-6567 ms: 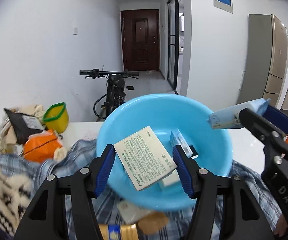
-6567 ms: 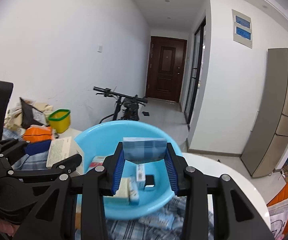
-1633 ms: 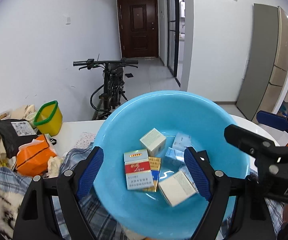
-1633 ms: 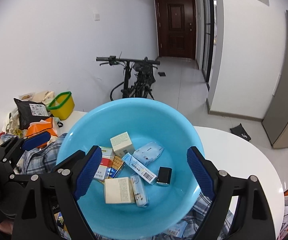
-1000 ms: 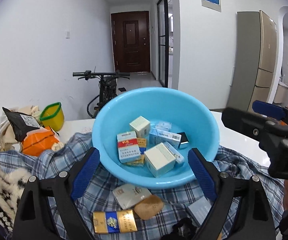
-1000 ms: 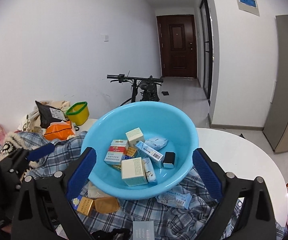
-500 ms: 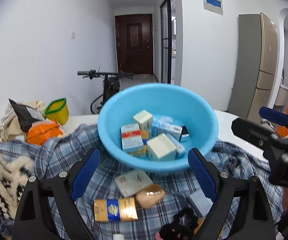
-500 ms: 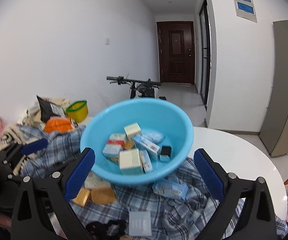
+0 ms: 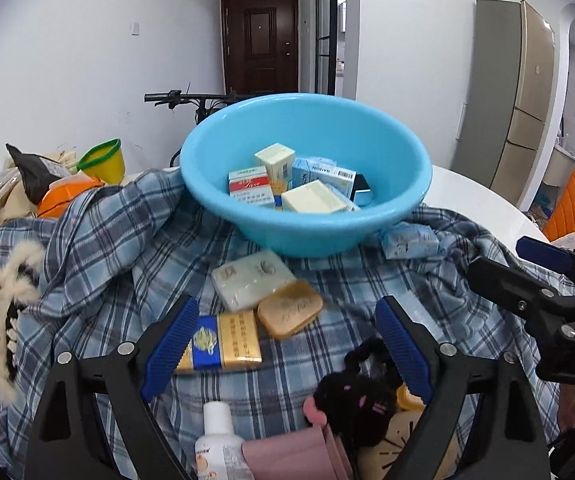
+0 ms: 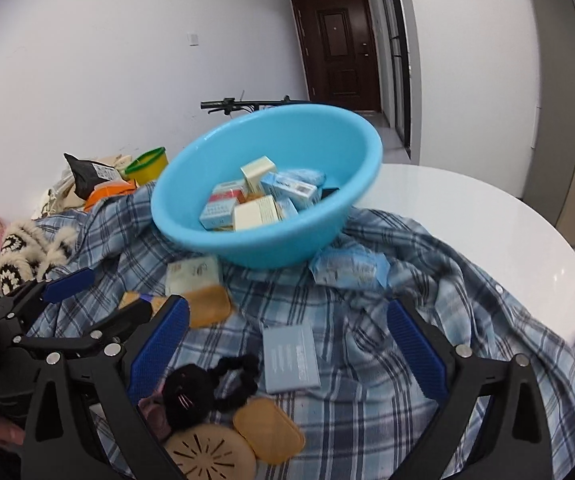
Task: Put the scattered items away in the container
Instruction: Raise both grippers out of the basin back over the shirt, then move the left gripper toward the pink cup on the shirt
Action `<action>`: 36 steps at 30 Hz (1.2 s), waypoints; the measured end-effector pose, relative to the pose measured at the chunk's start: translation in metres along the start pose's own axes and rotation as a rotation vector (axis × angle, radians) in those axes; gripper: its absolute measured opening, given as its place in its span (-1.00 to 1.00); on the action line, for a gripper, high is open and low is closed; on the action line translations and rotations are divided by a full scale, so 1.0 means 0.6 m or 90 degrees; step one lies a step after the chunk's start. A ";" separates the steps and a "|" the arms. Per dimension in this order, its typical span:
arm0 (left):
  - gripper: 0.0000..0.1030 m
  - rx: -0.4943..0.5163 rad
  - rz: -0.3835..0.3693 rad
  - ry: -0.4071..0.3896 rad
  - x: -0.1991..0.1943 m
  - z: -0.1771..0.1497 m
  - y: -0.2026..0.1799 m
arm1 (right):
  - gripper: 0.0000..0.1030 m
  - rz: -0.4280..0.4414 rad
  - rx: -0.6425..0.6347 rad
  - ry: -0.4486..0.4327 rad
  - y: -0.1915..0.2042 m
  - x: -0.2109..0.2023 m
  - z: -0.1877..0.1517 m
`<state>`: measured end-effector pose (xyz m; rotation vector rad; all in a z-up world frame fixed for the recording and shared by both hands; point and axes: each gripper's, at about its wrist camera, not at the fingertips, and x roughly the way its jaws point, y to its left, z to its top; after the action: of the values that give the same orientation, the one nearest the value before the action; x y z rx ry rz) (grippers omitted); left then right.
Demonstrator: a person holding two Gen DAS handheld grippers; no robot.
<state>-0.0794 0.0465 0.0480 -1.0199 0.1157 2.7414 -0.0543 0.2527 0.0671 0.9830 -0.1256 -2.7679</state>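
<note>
Right wrist view: both tools, left tool [image 9: 283,352] and right tool [image 10: 283,354], gape empty; flat blue box [image 10: 290,358] lies on rumpled plaid shirt [image 10: 367,400], before the basin [image 10: 271,236]; fabric may snag

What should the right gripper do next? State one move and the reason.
Probably lower the right gripper onto the pale blue box: the jaws are open and empty, the box lies flat on the plaid cloth between the fingers, still outside the basin.
</note>
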 end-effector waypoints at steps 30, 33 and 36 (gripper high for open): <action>0.78 0.044 -0.069 0.155 0.016 -0.114 0.007 | 0.92 0.070 -0.016 0.111 -0.046 -0.010 -0.068; 0.78 0.045 -0.068 0.164 0.017 -0.122 0.005 | 0.92 0.067 -0.018 0.114 -0.047 -0.012 -0.074; 0.78 0.044 -0.070 0.164 0.013 -0.124 0.002 | 0.92 0.074 -0.025 0.118 -0.043 -0.013 -0.078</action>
<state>-0.0379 0.0359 -0.0132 -1.3136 0.1883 2.4801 -0.0229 0.2790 0.0315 1.1758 -0.0963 -2.5504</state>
